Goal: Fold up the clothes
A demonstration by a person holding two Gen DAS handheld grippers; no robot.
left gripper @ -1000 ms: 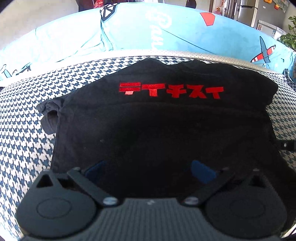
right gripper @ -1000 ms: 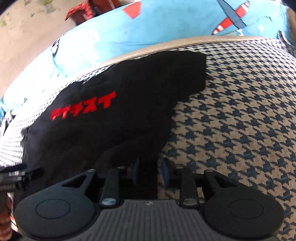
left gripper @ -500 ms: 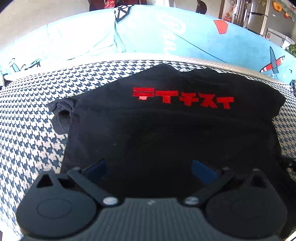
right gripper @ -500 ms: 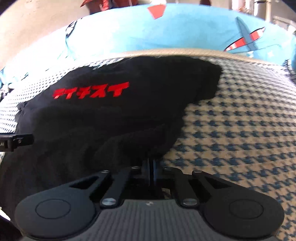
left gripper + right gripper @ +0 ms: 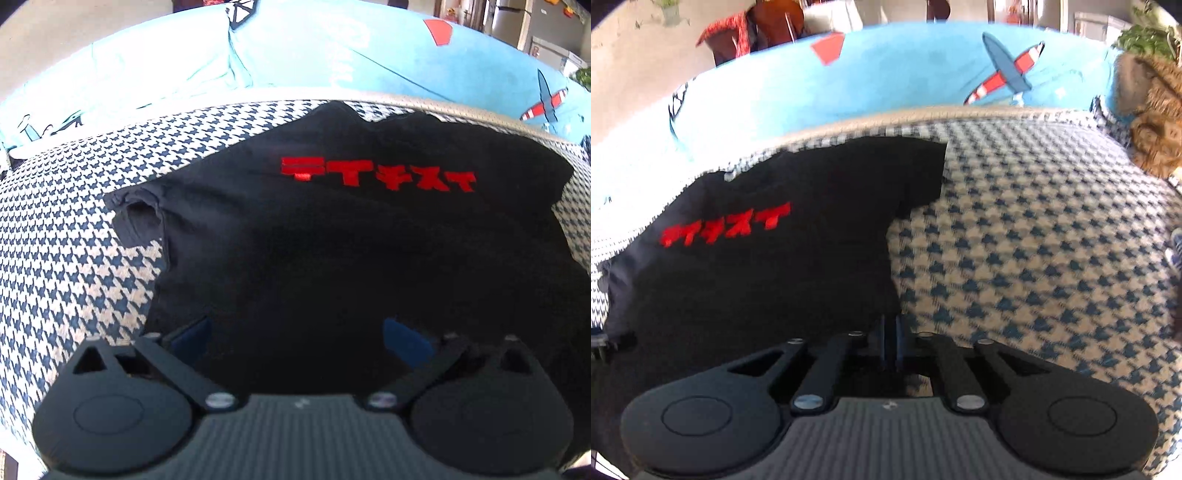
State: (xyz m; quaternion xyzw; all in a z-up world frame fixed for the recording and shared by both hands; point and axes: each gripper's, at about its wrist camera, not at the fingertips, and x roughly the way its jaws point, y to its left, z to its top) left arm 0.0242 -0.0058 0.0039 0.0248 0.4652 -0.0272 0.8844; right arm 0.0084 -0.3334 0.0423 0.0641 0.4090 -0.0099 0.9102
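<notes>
A black T-shirt [image 5: 332, 236] with red lettering lies spread on the houndstooth-covered surface [image 5: 74, 258], its left sleeve [image 5: 136, 218] crumpled. My left gripper [image 5: 297, 336] hovers over the shirt's lower part, open, blue pads [image 5: 192, 332] wide apart and nothing pinched between them. In the right wrist view the same T-shirt [image 5: 775, 266] fills the left half. My right gripper [image 5: 890, 332] is shut on the shirt's lower right edge, its fingers pressed together over the black cloth.
A light blue cushion with plane prints [image 5: 923, 74] runs along the far edge of the houndstooth surface [image 5: 1034, 258]. A brown furry thing [image 5: 1152, 122] sits at the far right. Dark furniture and a fridge stand beyond the cushion.
My right gripper's fingers closed on the shirt's right edge and then rose a little with it. The left gripper stayed open over the shirt, which slid slightly right in its view.
</notes>
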